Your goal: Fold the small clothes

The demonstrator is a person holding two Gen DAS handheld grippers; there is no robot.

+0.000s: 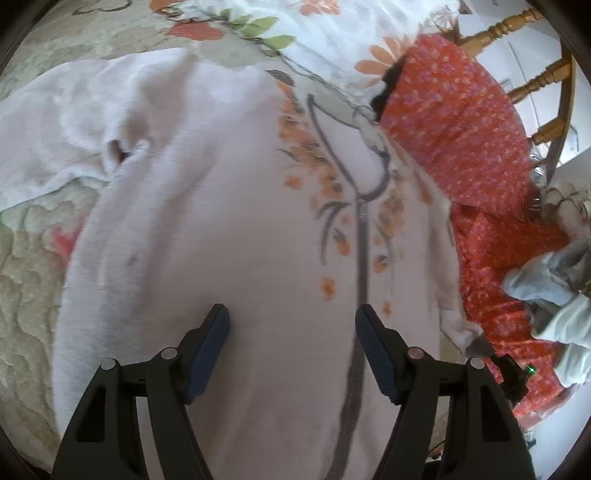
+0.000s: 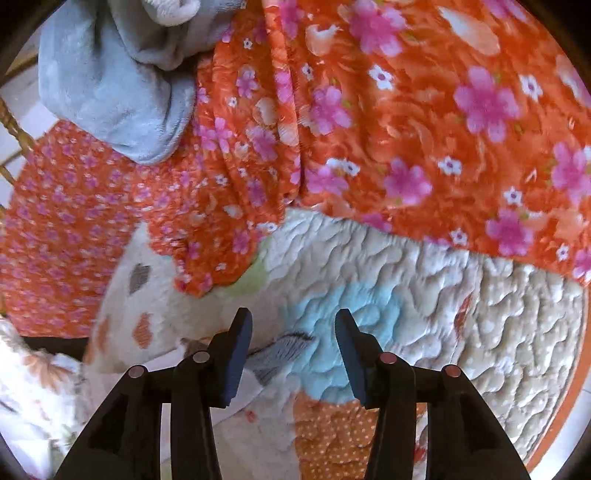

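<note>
A white knitted cardigan (image 1: 207, 221) with orange flowers and a grey zip line lies spread on the quilted bed cover (image 1: 26, 266), one sleeve out to the upper left. My left gripper (image 1: 291, 314) is open and empty just above the cardigan's lower body. My right gripper (image 2: 293, 323) is open and empty over the quilt (image 2: 480, 314); the cardigan's edge with its grey trim (image 2: 280, 350) lies between and below its fingers. An orange flowered garment (image 2: 424, 129) lies ahead of it.
The orange flowered cloth (image 1: 461, 140) lies right of the cardigan. A grey fleece garment (image 2: 110, 85) sits on it, also showing in the left wrist view (image 1: 554, 288). A wooden chair (image 1: 546, 74) stands at the far right. A white flowered sheet (image 1: 295, 29) lies behind.
</note>
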